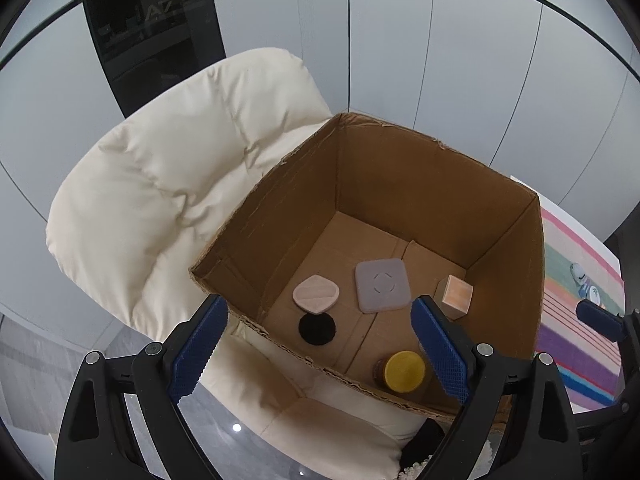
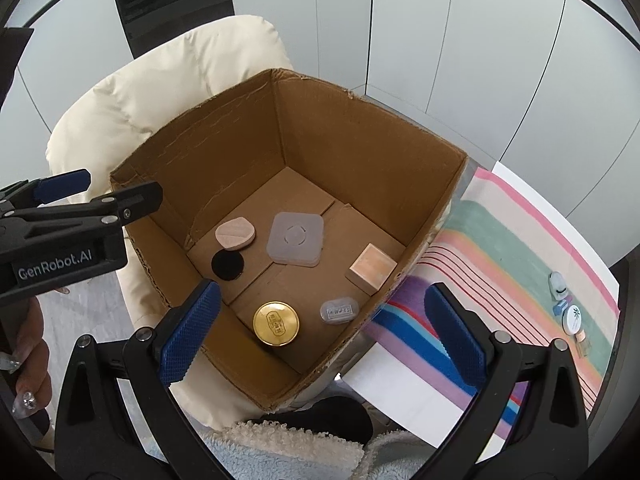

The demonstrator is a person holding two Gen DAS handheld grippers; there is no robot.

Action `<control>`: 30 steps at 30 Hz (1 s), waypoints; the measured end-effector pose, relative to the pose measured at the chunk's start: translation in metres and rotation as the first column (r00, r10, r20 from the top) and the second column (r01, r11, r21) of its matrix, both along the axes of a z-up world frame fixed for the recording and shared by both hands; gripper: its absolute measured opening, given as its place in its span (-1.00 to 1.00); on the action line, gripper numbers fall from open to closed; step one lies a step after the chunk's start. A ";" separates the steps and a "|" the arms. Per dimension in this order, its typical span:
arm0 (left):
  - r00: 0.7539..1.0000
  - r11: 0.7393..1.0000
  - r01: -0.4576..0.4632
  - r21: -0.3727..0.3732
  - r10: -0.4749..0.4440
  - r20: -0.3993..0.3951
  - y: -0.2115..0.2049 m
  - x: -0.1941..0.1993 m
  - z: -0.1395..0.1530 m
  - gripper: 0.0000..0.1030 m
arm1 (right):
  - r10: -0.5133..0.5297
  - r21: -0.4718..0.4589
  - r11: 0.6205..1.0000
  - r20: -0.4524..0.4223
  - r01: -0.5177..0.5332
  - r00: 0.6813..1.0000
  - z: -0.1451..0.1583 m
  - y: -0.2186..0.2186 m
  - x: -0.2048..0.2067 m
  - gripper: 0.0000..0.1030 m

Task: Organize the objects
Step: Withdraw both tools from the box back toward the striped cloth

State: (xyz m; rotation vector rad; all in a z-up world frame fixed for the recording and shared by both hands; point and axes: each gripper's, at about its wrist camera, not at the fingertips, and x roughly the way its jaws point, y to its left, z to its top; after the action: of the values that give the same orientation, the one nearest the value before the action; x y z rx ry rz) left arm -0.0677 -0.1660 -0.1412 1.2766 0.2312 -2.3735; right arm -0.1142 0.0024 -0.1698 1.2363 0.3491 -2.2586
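Note:
An open cardboard box (image 1: 400, 168) (image 2: 360, 128) sits on a cream cushioned chair. On its floor lie a grey square pad (image 1: 382, 285) (image 2: 296, 239), a pinkish wooden oval (image 1: 316, 294) (image 2: 235, 233), a black disc (image 1: 317, 328) (image 2: 227, 264), a wooden cube (image 1: 456, 295) (image 2: 372, 268), a gold-lidded jar (image 1: 404, 370) (image 2: 276, 323) and a small grey case (image 2: 339, 311). My left gripper (image 1: 320, 350) is open and empty above the box's near-left rim. My right gripper (image 2: 324, 336) is open and empty above the box's near-right corner.
The cream chair (image 1: 180, 184) (image 2: 160, 80) holds the box. A striped cloth (image 1: 576, 320) (image 2: 520, 248) covers the table to the right, with several small items (image 2: 568, 312) (image 1: 586, 284) on it. A fluffy blue sleeve (image 2: 280, 452) is at the bottom.

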 end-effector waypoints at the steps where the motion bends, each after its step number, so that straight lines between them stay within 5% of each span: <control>1: 1.000 1.000 0.003 -0.007 -0.003 -0.002 0.001 0.002 0.001 0.83 | -0.002 -0.002 1.000 -0.002 0.002 1.000 0.001 0.001 0.000 1.00; 15: 0.998 1.000 0.006 0.023 -0.004 -0.061 0.007 0.038 0.025 0.83 | -0.035 -0.024 0.999 0.002 0.035 0.999 0.023 0.021 0.032 1.00; 30: 0.999 0.999 0.033 0.041 -0.031 -0.030 0.034 0.113 0.023 0.83 | -0.021 -0.052 0.998 0.015 0.022 1.000 0.036 0.045 0.101 1.00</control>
State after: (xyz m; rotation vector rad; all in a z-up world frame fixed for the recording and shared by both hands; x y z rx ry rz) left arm 0.0456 -0.1316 -0.1178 1.2743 0.2725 -2.4276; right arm -0.0127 0.0470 -0.1343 1.2349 0.2711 -2.2606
